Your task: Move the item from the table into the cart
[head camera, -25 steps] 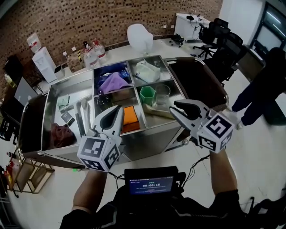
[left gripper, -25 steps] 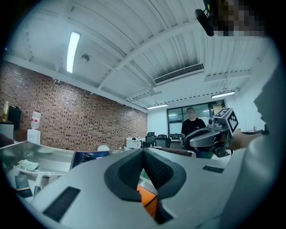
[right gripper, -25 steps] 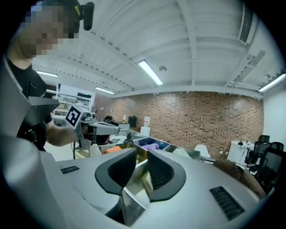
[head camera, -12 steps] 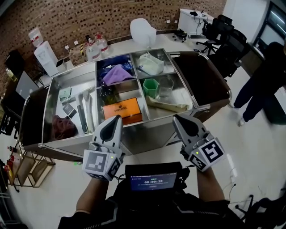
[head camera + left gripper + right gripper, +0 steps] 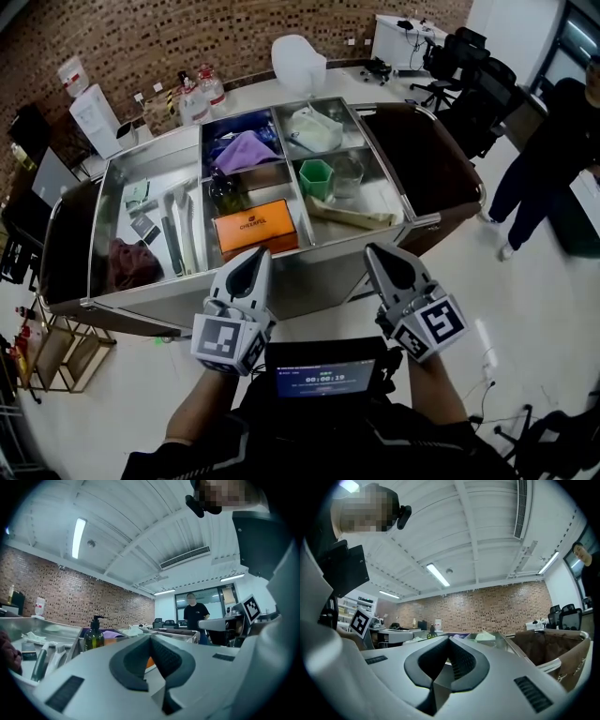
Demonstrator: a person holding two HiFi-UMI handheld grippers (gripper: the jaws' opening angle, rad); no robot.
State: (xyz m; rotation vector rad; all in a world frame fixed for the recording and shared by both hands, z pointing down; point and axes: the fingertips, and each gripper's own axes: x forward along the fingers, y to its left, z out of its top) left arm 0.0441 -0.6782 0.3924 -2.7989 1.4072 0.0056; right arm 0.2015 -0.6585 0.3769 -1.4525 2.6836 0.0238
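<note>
An orange box (image 5: 255,225) lies flat in the middle front compartment of the steel cart (image 5: 309,279). My left gripper (image 5: 258,255) is shut and empty, its tip at the cart's front wall just below the box. My right gripper (image 5: 377,251) is also shut and empty, in front of the cart's right front corner. In the left gripper view the pads of the left gripper (image 5: 151,637) meet, with a sliver of orange behind them. In the right gripper view the right gripper (image 5: 449,640) has its pads together, and the cart's bins lie beyond.
The cart's bins hold a green cup (image 5: 316,176), a glass (image 5: 346,173), a purple cloth (image 5: 242,150), a pump bottle (image 5: 93,637), tools and a dark red cloth (image 5: 127,264). Behind stands a table with a white jug (image 5: 298,64). A person (image 5: 553,150) stands at right, near office chairs (image 5: 459,66).
Both grippers have drawn back from over the cart toward me and sunk lower. The right gripper's jaws went from open to shut. The orange box is now fully uncovered.
</note>
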